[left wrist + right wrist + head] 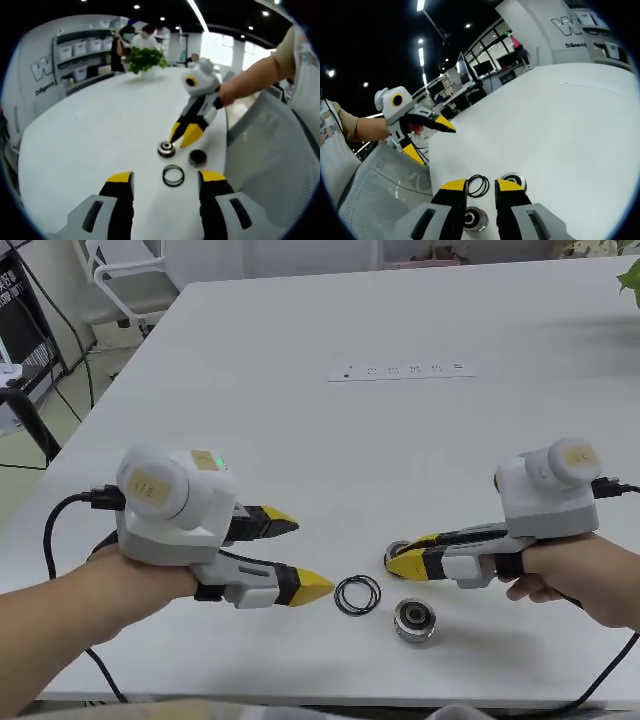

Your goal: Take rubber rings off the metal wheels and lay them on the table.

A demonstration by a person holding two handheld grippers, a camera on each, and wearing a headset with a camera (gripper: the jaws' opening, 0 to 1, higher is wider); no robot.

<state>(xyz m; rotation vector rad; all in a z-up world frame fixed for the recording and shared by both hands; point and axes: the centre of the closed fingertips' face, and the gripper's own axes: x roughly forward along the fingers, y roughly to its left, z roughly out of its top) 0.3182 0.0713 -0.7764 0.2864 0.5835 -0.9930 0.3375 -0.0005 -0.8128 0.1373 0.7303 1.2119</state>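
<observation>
Currently, over the white tabletop (pixel 420 440), my left gripper (pixel 305 555) stands wide, framing the loose rubber rings (pixel 357 595) beside the nearer wheel (pixel 414 620). My right gripper (pixel 398 556), jaws narrow and empty, hovers at the farther wheel (pixel 166 148), likely to strip it.

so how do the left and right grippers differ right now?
The left gripper has its fingers spread wide; the right gripper has them nearly together. The left gripper points at the rubber rings; the right gripper's tips sit by a metal wheel. Both hold nothing, low over the table.
</observation>
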